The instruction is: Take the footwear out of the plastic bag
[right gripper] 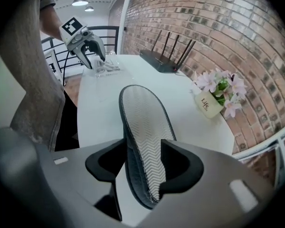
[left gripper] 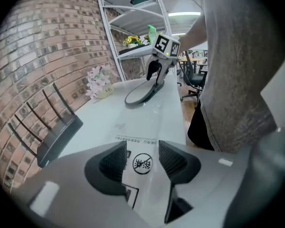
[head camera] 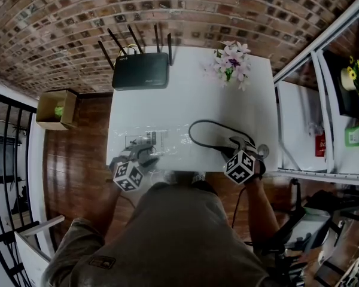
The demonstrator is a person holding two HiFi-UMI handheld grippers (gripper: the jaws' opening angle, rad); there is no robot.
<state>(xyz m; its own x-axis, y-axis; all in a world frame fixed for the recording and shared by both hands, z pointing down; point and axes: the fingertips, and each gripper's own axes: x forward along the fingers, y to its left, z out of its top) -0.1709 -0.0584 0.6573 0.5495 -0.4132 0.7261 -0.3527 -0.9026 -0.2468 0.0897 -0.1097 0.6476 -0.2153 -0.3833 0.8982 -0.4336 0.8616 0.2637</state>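
A dark slipper (head camera: 212, 137) with a pale ribbed sole lies tipped on the right front of the white table (head camera: 185, 100). Its heel end sits between the jaws of my right gripper (head camera: 238, 143). In the right gripper view the sole (right gripper: 142, 127) leans across the gap of that gripper (right gripper: 143, 163), whose jaws stand wide and do not pinch it. The clear plastic bag (head camera: 161, 141) lies flat and empty at the left front. My left gripper (left gripper: 142, 163) hovers open over the bag's printed warning sign (left gripper: 142, 164), holding nothing.
A black router (head camera: 140, 70) with antennas stands at the back left of the table. A small pot of pink flowers (head camera: 232, 61) stands at the back right. A white metal shelf (head camera: 323, 100) is just right of the table, and a cardboard box (head camera: 55, 107) sits on the floor at the left.
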